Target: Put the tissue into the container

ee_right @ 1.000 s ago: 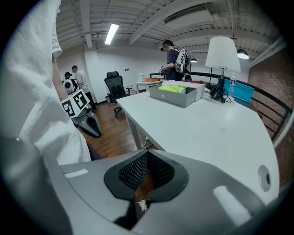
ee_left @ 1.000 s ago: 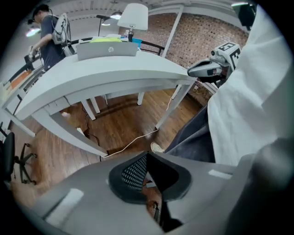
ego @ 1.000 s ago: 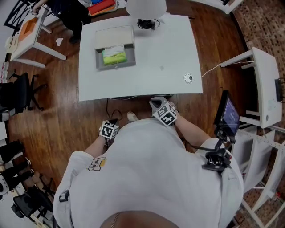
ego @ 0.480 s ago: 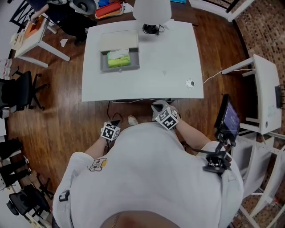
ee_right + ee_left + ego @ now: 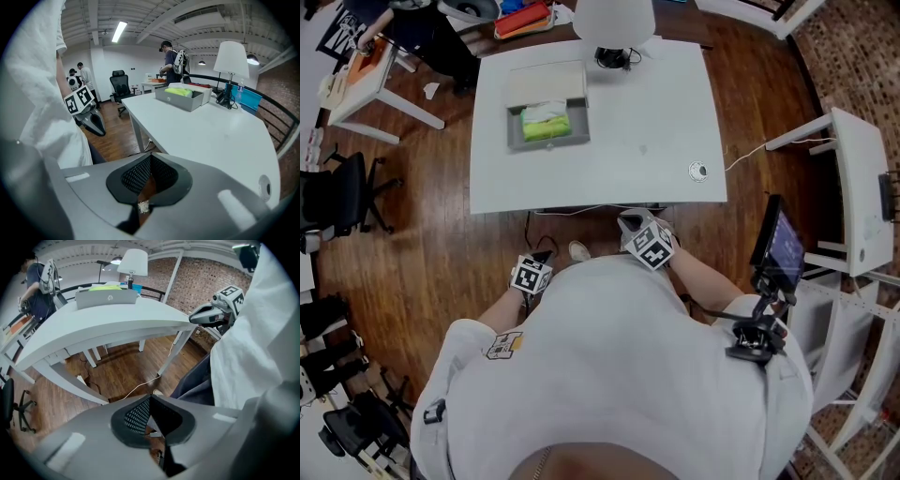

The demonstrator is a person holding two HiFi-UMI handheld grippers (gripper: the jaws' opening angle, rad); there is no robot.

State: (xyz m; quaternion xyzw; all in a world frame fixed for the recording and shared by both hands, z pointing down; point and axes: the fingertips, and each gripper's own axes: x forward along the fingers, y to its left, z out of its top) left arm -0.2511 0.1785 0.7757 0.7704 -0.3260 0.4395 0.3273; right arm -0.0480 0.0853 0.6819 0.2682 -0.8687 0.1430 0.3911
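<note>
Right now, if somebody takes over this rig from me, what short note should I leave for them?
Left gripper: shut, empty, held low by the body, short of the table.
Right gripper: shut, nothing held, also off the table, near its front edge.
Things: gray container on the far left part of the white table, near the lamp; a green and white tissue pack lies inside it.
Done: the tissue appears to be in the container already.
Left: probably nothing; no other tissue shows on the table.

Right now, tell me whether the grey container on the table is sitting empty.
No: in the head view the grey container on the white table holds a green-and-white tissue pack.
</note>
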